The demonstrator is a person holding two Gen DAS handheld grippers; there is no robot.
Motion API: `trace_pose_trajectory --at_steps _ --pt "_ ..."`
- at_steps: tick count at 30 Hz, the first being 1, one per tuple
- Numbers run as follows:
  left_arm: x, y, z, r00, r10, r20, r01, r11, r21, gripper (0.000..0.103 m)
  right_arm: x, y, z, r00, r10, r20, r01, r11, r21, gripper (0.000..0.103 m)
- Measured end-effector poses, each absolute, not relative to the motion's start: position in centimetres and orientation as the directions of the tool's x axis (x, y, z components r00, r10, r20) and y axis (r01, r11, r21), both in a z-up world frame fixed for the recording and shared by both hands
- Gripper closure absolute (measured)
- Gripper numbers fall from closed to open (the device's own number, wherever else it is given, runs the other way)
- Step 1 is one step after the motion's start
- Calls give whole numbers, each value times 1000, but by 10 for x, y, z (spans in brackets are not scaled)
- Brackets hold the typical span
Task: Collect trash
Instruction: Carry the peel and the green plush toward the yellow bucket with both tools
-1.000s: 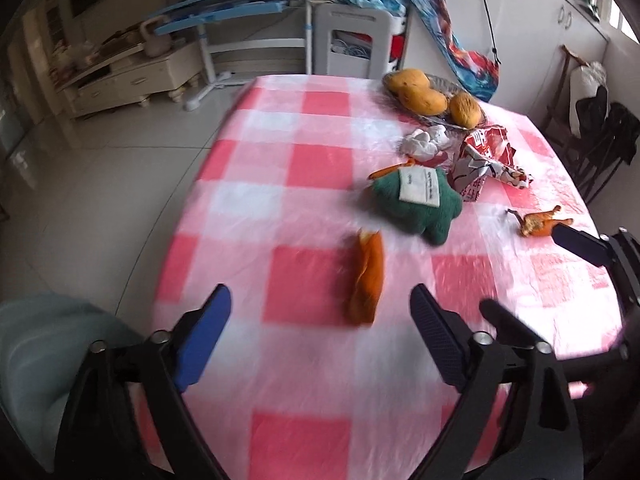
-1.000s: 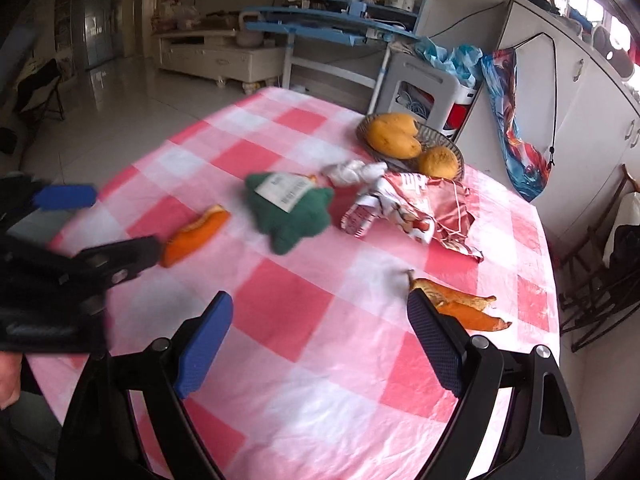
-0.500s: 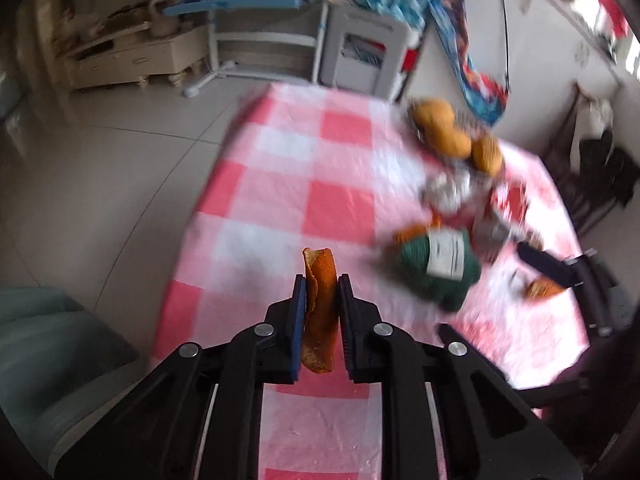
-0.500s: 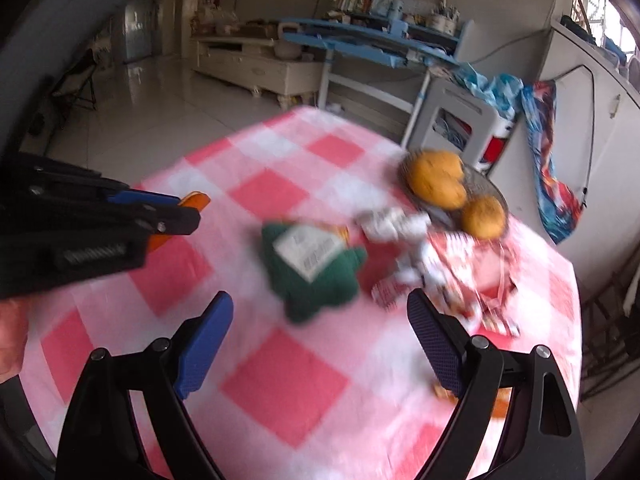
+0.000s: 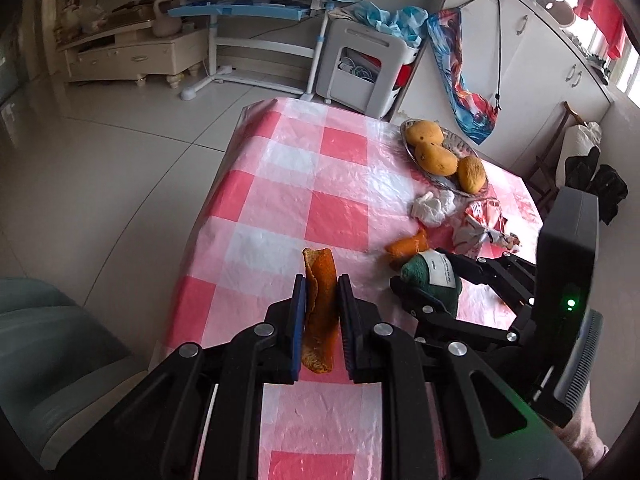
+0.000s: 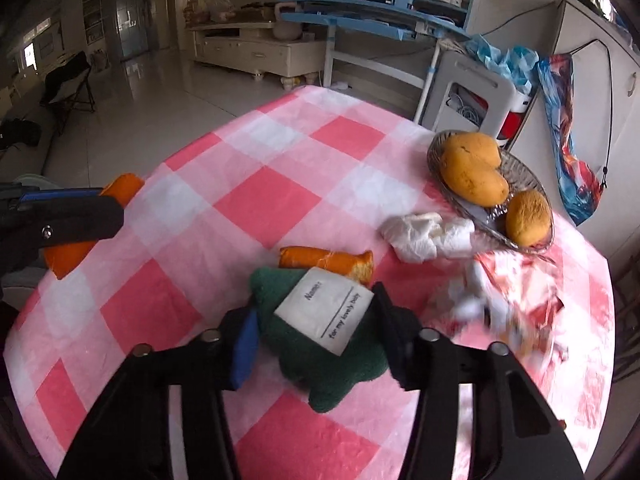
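Left gripper (image 5: 322, 312) has lifted the orange peel (image 5: 318, 308) off the table (image 5: 340, 216), clamped mid-strip; looks light and floppy. Right gripper (image 6: 316, 336) is closing around the soft green toy (image 6: 320, 344).

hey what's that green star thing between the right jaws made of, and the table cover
Green star thing: seems plush fabric, matte and fuzzy at its edges, with a printed white label. Table cover: looks like thin glossy plastic film, since it wrinkles and shines.
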State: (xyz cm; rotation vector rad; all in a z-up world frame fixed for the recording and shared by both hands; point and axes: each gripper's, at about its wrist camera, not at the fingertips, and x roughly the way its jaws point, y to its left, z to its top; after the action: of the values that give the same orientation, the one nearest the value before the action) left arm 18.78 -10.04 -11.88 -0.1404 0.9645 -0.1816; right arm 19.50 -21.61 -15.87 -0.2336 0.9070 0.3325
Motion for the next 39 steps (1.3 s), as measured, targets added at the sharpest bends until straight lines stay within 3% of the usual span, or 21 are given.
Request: trace_pose_trajectory --at_steps 11,17,39 --pt "155 -113 -121 540 -256 -802 163 966 -199 87 125 -226 -112 631 219 -744 -369 929 -39 57" --pt "129 -116 -116 560 -250 -790 197 966 -166 87 80 -247 -93 668 258 -698 -302 951 63 56" --pt "54 -90 -103 637 -196 -745 194 977 -91 87 4 -227 -94 688 354 -633 -346 927 142 54"
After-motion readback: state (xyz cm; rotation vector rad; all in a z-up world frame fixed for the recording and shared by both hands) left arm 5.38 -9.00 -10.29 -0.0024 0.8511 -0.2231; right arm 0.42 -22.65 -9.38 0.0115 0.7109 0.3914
